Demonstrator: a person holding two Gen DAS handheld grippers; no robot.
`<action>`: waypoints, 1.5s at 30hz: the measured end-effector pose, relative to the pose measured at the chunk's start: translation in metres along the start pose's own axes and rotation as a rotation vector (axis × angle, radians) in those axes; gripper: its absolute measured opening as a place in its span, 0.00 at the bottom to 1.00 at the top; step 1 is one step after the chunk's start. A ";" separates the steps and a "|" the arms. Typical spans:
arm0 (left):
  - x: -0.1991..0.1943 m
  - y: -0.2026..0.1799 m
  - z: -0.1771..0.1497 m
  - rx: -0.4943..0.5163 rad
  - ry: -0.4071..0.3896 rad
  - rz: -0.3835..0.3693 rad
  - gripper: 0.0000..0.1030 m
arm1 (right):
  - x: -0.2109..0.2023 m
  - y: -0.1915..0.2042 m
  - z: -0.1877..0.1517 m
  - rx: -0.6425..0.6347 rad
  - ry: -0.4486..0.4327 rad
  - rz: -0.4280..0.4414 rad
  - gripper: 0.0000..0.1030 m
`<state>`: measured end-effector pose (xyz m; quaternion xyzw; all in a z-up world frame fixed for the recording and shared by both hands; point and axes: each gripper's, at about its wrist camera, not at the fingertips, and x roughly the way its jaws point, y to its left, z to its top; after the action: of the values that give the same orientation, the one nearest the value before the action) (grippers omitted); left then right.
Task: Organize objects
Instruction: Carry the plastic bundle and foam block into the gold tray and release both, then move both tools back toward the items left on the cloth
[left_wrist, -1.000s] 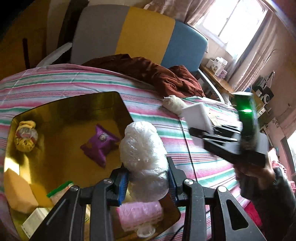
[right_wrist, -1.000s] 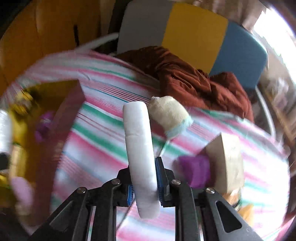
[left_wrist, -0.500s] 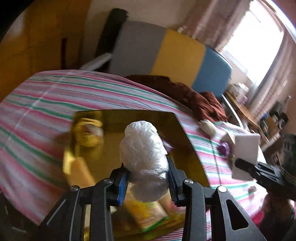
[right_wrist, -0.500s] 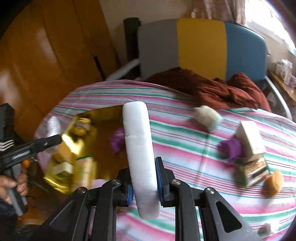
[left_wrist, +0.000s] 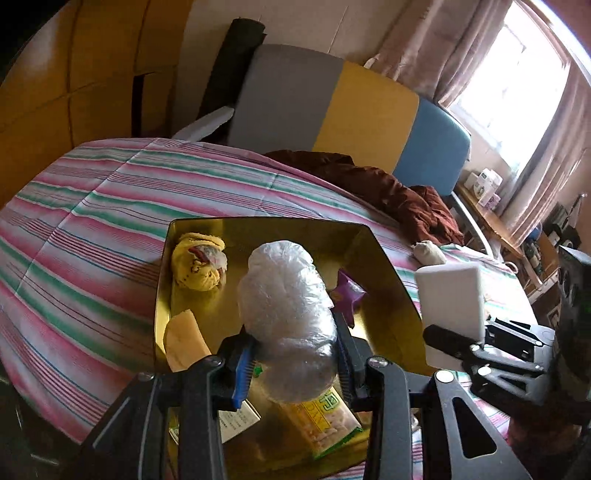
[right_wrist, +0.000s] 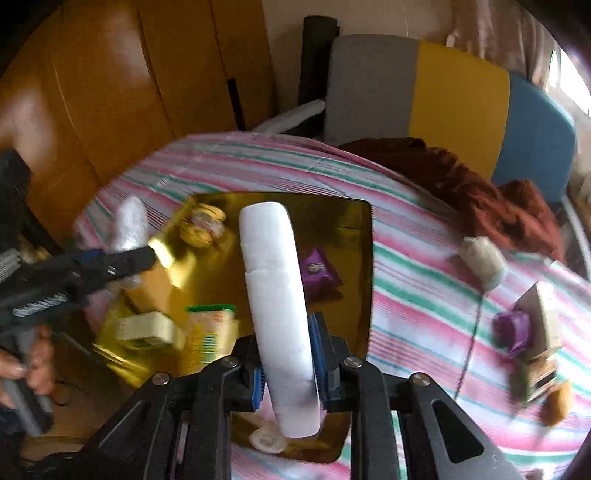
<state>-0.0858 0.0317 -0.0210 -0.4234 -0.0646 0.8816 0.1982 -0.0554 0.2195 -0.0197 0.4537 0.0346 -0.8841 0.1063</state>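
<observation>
My left gripper (left_wrist: 293, 363) is shut on a crumpled clear plastic bag (left_wrist: 288, 317) and holds it over the gold tray (left_wrist: 258, 225). My right gripper (right_wrist: 290, 369) is shut on a white foam block (right_wrist: 275, 295), also above the gold tray (right_wrist: 354, 221). The white block (left_wrist: 450, 299) and right gripper show at the right of the left wrist view. The tray holds a yellow cloth bundle (left_wrist: 197, 264), a purple packet (left_wrist: 349, 291), a yellow sponge (left_wrist: 183, 339) and a snack packet (left_wrist: 321, 417).
The tray lies on a striped bedcover (left_wrist: 92, 229). A brown garment (left_wrist: 388, 192) lies at the back before a grey, yellow and blue chair (left_wrist: 332, 107). To the right lie a rolled white sock (right_wrist: 484, 258), a purple item (right_wrist: 511, 328) and a small box (right_wrist: 543, 317).
Both grippers have swung left with their loads. The left one now hangs over the tray's middle; the right one has moved from over the bedcover to over the tray.
</observation>
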 end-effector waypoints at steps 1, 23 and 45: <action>0.002 -0.002 0.000 0.000 0.005 0.003 0.43 | 0.004 0.001 -0.001 -0.002 0.010 0.009 0.29; -0.007 -0.016 -0.019 0.016 -0.002 0.039 0.72 | -0.008 0.000 -0.029 0.116 -0.006 0.099 0.46; -0.031 -0.065 -0.036 0.214 -0.126 0.123 0.78 | -0.032 -0.014 -0.044 0.168 -0.049 -0.030 0.48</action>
<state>-0.0213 0.0766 -0.0027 -0.3469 0.0437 0.9188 0.1834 -0.0049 0.2452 -0.0200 0.4388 -0.0354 -0.8962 0.0553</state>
